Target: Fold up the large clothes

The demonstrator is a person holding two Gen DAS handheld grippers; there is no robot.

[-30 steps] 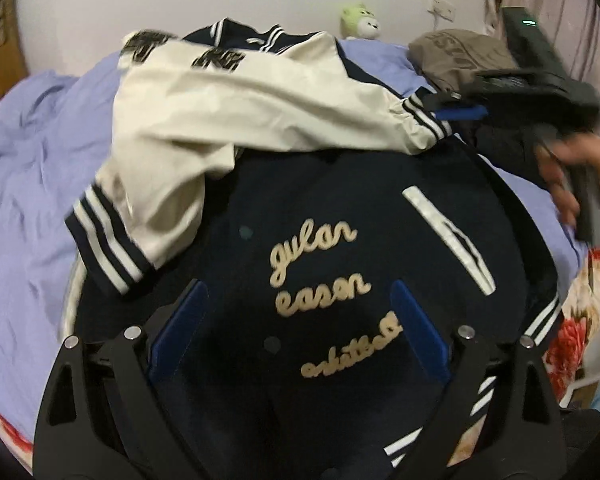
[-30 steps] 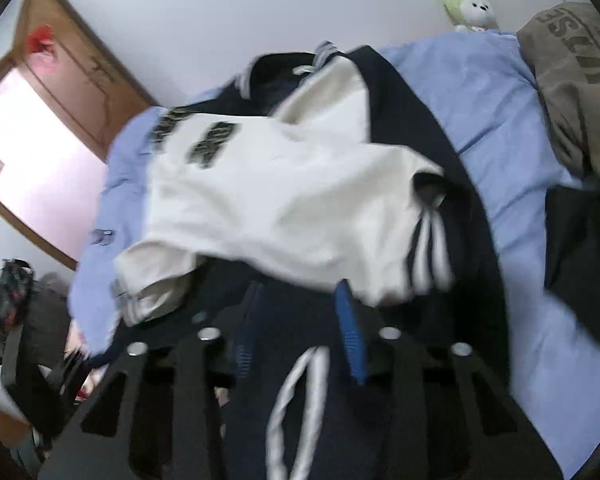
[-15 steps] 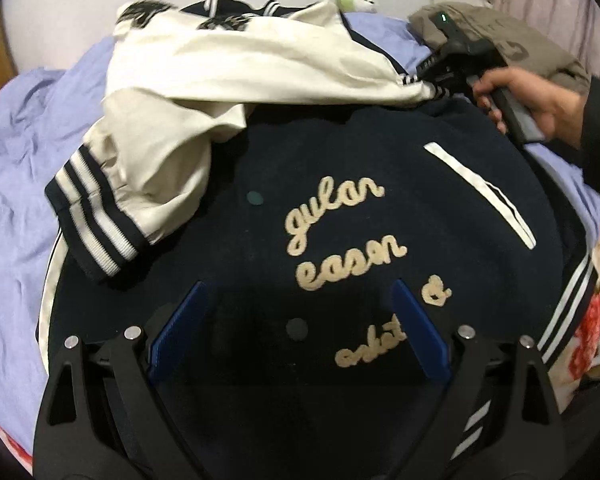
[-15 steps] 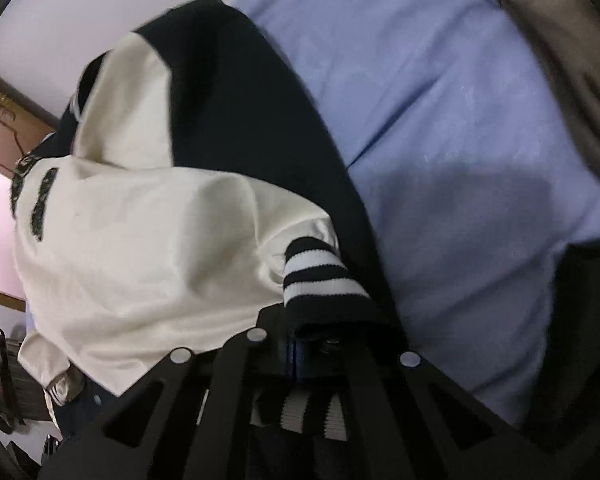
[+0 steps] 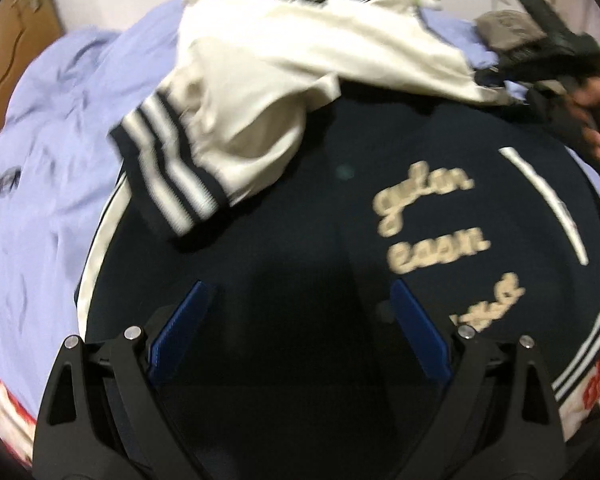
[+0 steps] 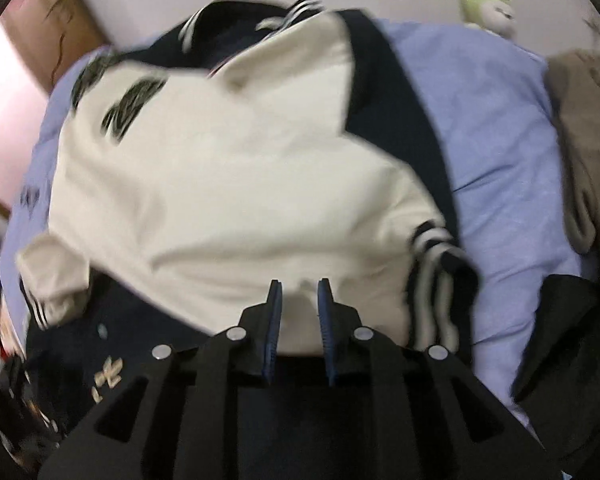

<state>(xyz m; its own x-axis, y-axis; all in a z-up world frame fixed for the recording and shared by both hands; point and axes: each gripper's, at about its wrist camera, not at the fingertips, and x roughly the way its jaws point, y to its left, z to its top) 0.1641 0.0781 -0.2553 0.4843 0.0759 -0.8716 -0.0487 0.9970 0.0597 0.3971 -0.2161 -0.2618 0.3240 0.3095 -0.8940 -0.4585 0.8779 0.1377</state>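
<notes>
Right wrist view, right tongs [image 6: 299, 292] opening, apparently off cream sleeve [image 6: 228, 200], left tongs [image 5: 300, 300] apart.

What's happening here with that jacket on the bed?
A person with a handheld gripper in each hand is folding a navy varsity jacket spread on a bed with a blue sheet. Both cream sleeves are laid across its body. The right gripper hangs over one sleeve beside its striped cuff, its jaws opening, with nothing pinched between them. The left gripper hovers wide open over the jacket's front, holding nothing.
</notes>
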